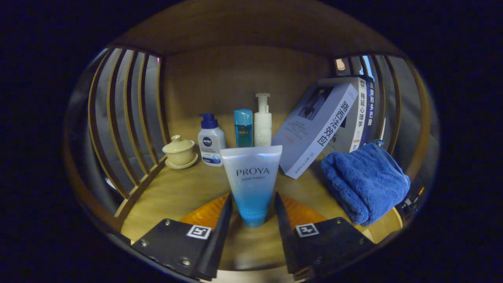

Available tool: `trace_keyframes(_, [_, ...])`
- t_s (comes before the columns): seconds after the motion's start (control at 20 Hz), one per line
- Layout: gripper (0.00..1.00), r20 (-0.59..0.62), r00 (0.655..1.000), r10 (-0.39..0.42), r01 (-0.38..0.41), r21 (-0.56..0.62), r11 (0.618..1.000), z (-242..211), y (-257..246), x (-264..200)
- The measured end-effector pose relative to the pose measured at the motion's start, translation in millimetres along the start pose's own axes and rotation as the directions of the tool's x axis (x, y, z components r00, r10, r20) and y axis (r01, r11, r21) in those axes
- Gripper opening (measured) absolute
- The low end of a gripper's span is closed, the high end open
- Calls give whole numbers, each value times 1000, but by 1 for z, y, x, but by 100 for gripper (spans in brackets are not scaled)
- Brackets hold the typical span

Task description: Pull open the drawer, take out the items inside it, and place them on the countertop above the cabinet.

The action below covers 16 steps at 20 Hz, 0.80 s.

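Two fingers: gripper (pixel 253 208) stands apart, flanking the tube, not clearly pressing it
Tube (pixel 251 182): upright on its cap, between the fingers on the wooden countertop (pixel 184 192)
Behind tube: white pump bottle (pixel 211 140), teal bottle (pixel 243 128), tall white dispenser (pixel 262 122)
Left: lidded cup (pixel 179 151) on saucer
Right: leaning books (pixel 318 127), folded blue towel (pixel 365 182)

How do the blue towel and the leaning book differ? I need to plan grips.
The blue towel is soft, folded and lies flat on the wooden countertop; the leaning book is rigid, pale and tilted against other books. Both sit beyond the gripper, whose open jaws flank a cleanser tube.
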<state>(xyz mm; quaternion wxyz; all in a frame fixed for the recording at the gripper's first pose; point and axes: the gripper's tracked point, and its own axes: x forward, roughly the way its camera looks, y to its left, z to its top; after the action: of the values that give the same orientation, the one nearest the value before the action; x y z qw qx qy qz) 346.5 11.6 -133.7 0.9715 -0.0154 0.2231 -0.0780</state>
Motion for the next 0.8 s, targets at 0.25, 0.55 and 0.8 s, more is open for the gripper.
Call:
trace_keyframes(0.25, [75, -5, 1000, -30, 30, -3, 1000, -1, -6, 2])
trace_keyframes(0.55, [91, 31, 999, -15, 15, 6, 1000, 4, -8, -33])
trace_keyframes(0.8, [97, 102, 994, 30, -29, -15, 999, 9, -9, -97])
